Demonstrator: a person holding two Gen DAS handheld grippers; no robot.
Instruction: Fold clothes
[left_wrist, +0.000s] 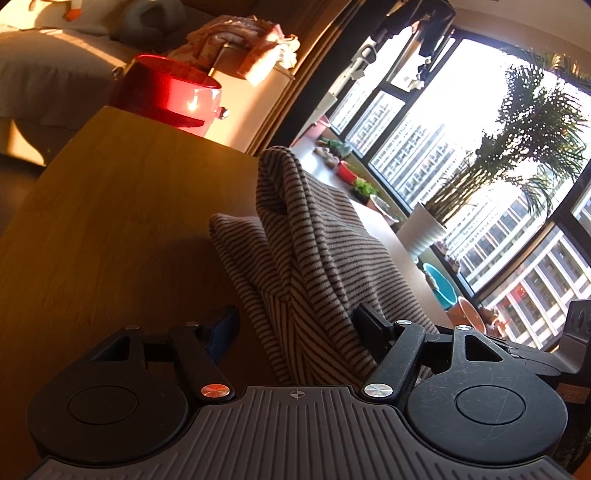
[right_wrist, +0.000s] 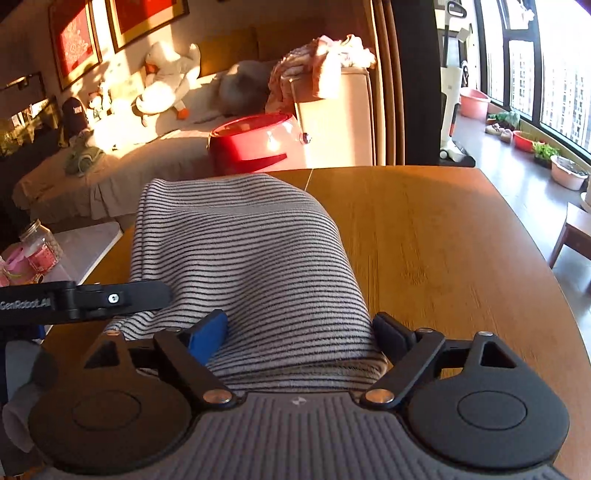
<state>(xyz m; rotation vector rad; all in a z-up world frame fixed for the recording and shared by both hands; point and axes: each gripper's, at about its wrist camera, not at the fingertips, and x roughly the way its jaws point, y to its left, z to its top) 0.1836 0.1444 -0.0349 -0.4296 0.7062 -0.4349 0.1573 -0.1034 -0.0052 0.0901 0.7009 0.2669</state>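
A grey garment with thin black stripes (right_wrist: 243, 251) lies folded on the wooden table (right_wrist: 443, 240). My right gripper (right_wrist: 301, 332) stands open, its fingers wide apart, and the garment's near end fills the gap between the blue pad (right_wrist: 208, 334) and the black finger (right_wrist: 391, 332). In the left wrist view the same striped garment (left_wrist: 314, 251) rises in a humped fold. My left gripper (left_wrist: 295, 321), rolled on its side, is open around that edge. From the right wrist view, the left gripper's black finger (right_wrist: 122, 295) rests at the garment's left edge.
Beyond the table's far edge stand a red basin (right_wrist: 255, 142), a bed with a white plush goose (right_wrist: 166, 81), and a cabinet heaped with clothes (right_wrist: 321, 62). A jar (right_wrist: 38, 247) stands on a white surface at the left. Windows and potted plants (left_wrist: 480, 177) line the right.
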